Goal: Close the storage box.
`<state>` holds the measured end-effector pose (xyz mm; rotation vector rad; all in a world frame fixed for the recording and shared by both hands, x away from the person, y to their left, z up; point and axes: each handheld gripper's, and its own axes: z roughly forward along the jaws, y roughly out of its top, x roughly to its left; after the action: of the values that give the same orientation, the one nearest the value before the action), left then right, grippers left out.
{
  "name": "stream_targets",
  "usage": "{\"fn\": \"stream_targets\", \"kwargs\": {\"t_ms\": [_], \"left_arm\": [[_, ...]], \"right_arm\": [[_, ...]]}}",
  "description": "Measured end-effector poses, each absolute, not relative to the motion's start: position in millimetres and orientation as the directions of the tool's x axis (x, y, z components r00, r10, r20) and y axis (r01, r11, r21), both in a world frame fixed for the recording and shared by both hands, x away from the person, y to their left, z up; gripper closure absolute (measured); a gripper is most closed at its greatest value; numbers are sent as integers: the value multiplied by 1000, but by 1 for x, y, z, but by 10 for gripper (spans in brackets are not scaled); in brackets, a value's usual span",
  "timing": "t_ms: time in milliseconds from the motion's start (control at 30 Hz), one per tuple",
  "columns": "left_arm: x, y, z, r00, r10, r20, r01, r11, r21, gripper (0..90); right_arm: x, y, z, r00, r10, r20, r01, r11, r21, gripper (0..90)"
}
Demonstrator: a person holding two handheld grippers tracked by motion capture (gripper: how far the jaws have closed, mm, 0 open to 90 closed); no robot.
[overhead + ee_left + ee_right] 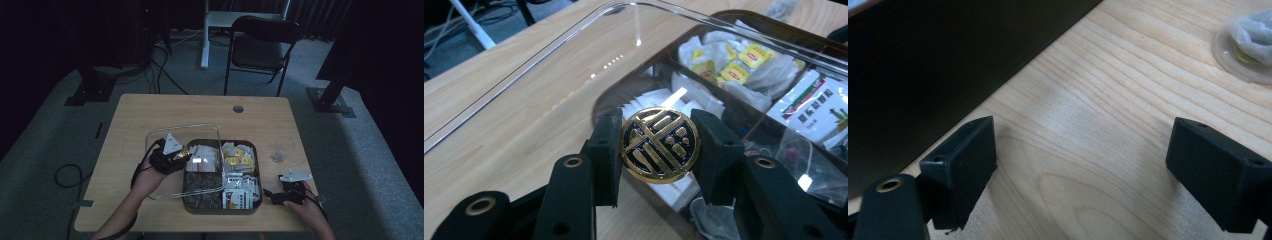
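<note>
From above, the left claw (181,155) holds the clear lid (165,135) by its gold round knob (184,152), the lid lying partly over the dark tea box (256,172) on the tabletop (130,115). The right claw (270,196) rests on the wood just beside the box.

In the left gripper view, the left claw (659,145) is clenched on the knob (659,142), tea bags (734,67) showing through the lid (549,85).

In the right gripper view, the right claw (1080,165) stands released over bare tabletop (1098,100), the box wall (948,55) close by.

A glossy gold metal knob (659,143) is gripped on a clear, shiny plastic lid (549,95); pale matt wood surface (484,75) beneath the tool (659,150).
</note>
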<state>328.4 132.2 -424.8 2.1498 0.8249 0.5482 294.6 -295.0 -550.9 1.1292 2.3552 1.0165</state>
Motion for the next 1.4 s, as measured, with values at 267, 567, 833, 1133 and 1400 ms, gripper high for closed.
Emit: {"fn": "stream_targets", "kwargs": {"t_ms": [267, 567, 833, 1133, 1400], "left_arm": [[326, 112, -424, 744, 660, 109, 351, -524, 776, 587], [325, 94, -426, 778, 621, 91, 332, -531, 780, 587], [324, 80, -424, 794, 600, 93, 314, -537, 783, 587], [323, 60, -425, 814, 573, 96, 296, -551, 781, 587], [324, 48, -432, 826, 556, 91, 294, -564, 772, 587]], "right_arm": [[295, -295, -551, -628, 778, 4, 537, 429, 726, 122], [295, -295, -551, -628, 778, 3, 536, 430, 726, 122], [295, -295, -551, -628, 779, 5, 537, 429, 726, 122], [295, -295, -551, -628, 779, 4, 537, 429, 726, 123], [295, -295, -551, -627, 779, 4, 537, 429, 726, 123]]}}
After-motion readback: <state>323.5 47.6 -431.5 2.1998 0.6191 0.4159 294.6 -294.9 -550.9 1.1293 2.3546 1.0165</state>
